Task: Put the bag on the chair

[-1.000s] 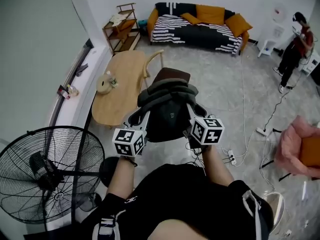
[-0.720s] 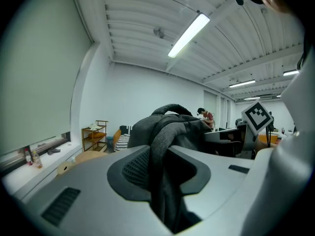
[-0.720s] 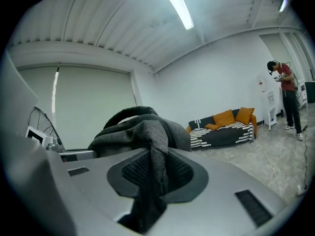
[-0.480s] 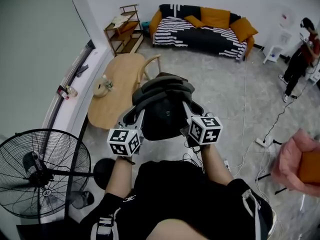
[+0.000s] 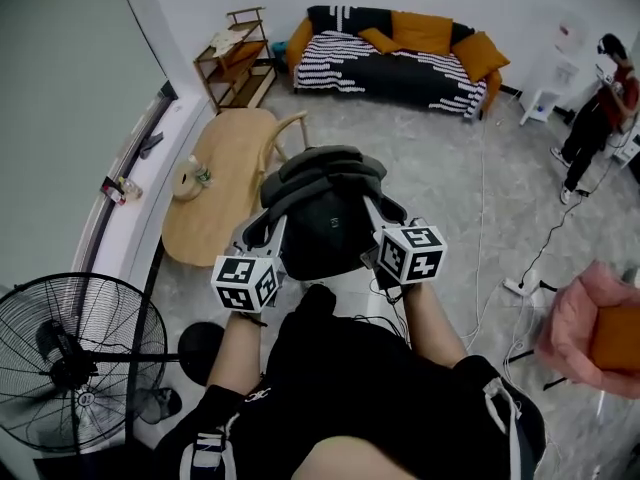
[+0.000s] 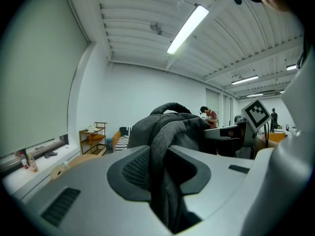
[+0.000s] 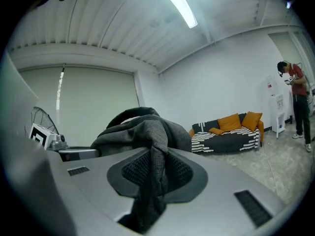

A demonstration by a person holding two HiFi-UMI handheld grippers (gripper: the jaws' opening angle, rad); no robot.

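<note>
My left gripper (image 6: 165, 186) and right gripper (image 7: 152, 183) each pinch a fold of the grey backpack (image 5: 325, 218), which hangs just short of the wooden chair (image 5: 283, 131). I should carry it level over the seat and lower both sides together.

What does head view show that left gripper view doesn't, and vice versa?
Head view only: the floor fan, the pink chair and the wooden chair beyond the bag. Left gripper view only: the ceiling light, and the left gripper with its jaws shut on a fold of bag fabric. Both: the bag, the shelf, the sofa and the right gripper.
</note>
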